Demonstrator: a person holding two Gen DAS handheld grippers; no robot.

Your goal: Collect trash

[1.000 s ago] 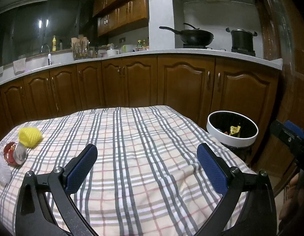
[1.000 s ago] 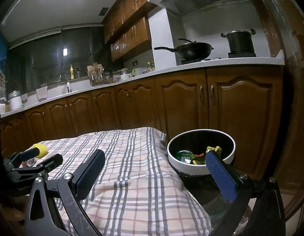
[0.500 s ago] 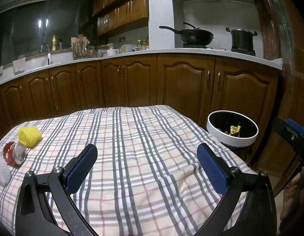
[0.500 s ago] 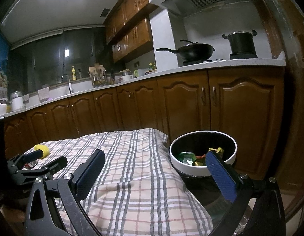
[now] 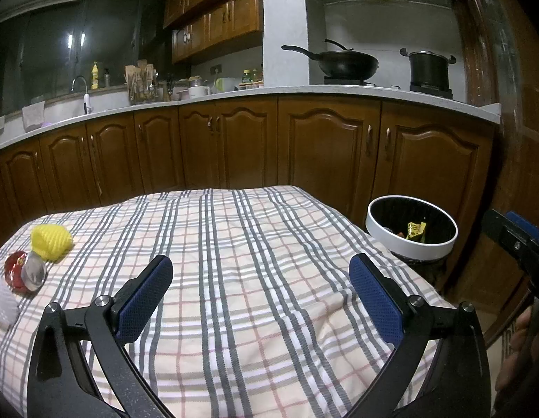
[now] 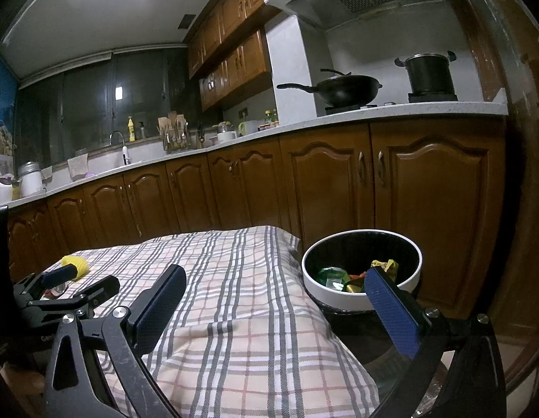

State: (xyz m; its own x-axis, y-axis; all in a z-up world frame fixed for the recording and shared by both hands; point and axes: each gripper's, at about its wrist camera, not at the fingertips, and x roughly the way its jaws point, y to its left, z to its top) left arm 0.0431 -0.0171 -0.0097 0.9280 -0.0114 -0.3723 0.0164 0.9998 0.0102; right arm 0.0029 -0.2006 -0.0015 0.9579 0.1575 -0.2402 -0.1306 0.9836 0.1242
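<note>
Tablecloth (image 5: 255, 264) – matt woven plaid; cabinets (image 5: 325, 153) – glossy wood; bin rim (image 6: 342, 296) smooth plastic.

no text can be read for sure: pale lettering on the left gripper (image 6: 77, 284) body is cut off and too dark, and the bottle (image 5: 94, 75) labels are too small.

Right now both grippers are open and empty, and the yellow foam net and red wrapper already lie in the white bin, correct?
Not quite: in the left wrist view the yellow foam net and red wrapper lie on the checked cloth, not in the white bin. Left gripper and right gripper are open, empty.
</note>
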